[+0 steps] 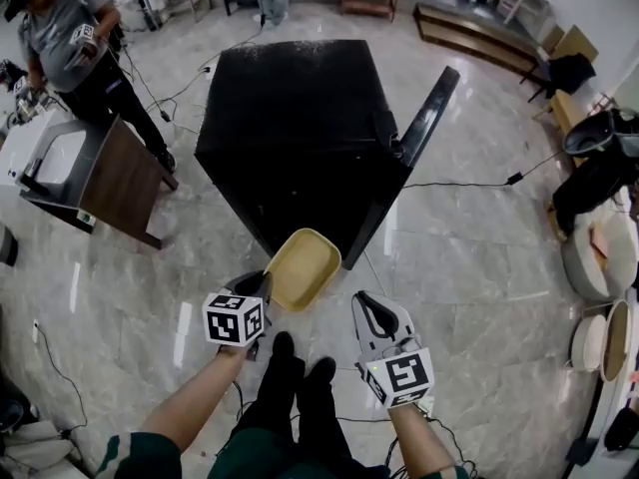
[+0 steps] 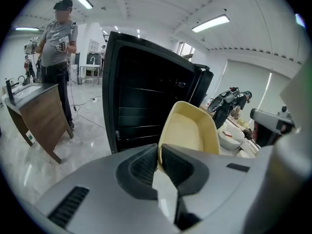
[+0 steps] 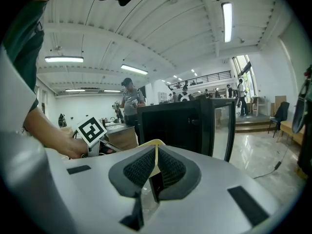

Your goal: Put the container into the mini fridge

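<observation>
My left gripper [image 1: 262, 285] [image 2: 159, 162] is shut on the near rim of a pale yellow container [image 1: 303, 266] [image 2: 189, 129], which is open-topped, empty and held tilted above the floor. Just beyond it stands the black mini fridge [image 1: 290, 118] [image 2: 146, 106] with its door [image 1: 419, 138] swung open to the right and shelves showing inside. To the right of the container, my right gripper [image 1: 365, 302] [image 3: 156, 167] is shut and holds nothing. In the right gripper view a sliver of the container [image 3: 157, 144] shows past the jaws, with the mini fridge [image 3: 180, 126] behind.
A wood-topped desk [image 1: 110, 173] stands left of the fridge, with a person [image 1: 70, 38] behind it. A black cable [image 1: 459, 183] runs across the marble floor to the right. White round seats [image 1: 599, 257] and a black chair line the right side.
</observation>
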